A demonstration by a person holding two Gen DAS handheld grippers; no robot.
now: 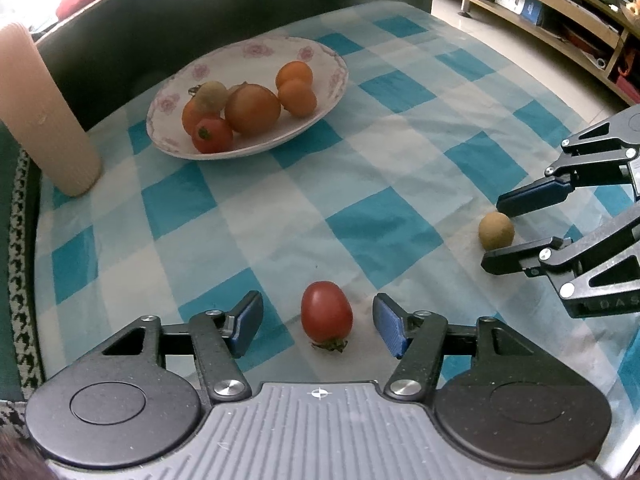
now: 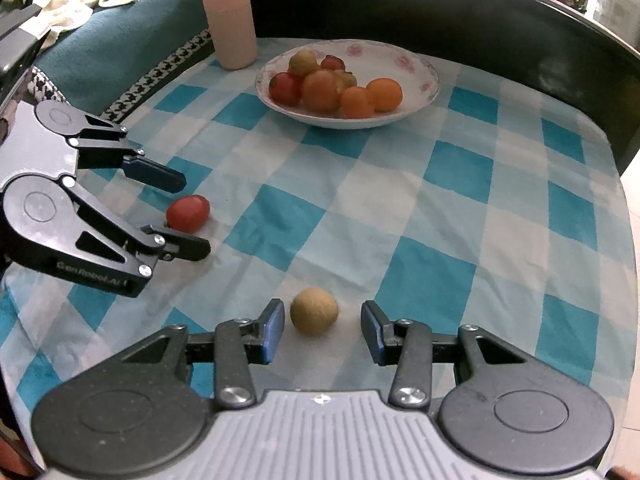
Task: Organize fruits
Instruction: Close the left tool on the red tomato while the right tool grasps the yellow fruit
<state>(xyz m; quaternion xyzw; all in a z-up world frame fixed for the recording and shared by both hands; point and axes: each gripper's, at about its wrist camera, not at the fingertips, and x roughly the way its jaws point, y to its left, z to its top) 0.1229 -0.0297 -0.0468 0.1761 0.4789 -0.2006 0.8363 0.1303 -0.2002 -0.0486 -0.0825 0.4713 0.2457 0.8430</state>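
Observation:
A red cherry tomato (image 1: pixel 326 317) lies on the checked cloth between the open fingers of my left gripper (image 1: pixel 318 322), untouched by either pad. It also shows in the right wrist view (image 2: pixel 188 213), with the left gripper (image 2: pixel 196 216) around it. A small tan round fruit (image 2: pixel 314 317) lies between the open fingers of my right gripper (image 2: pixel 323 330), close to the left pad. In the left wrist view the tan fruit (image 1: pixel 496 231) sits between the right gripper's (image 1: pixel 493 234) fingers. A flowered white plate (image 1: pixel 320 54) holds several tomatoes and orange fruits.
A tall beige ribbed cylinder (image 1: pixel 44 116) stands left of the plate (image 2: pixel 424 66), near the cloth's edge. A dark curved rim (image 2: pixel 480 8) runs behind the table. A teal cushion (image 2: pixel 100 48) lies beyond the left edge. Wooden shelves (image 1: pixel 560 12) stand far right.

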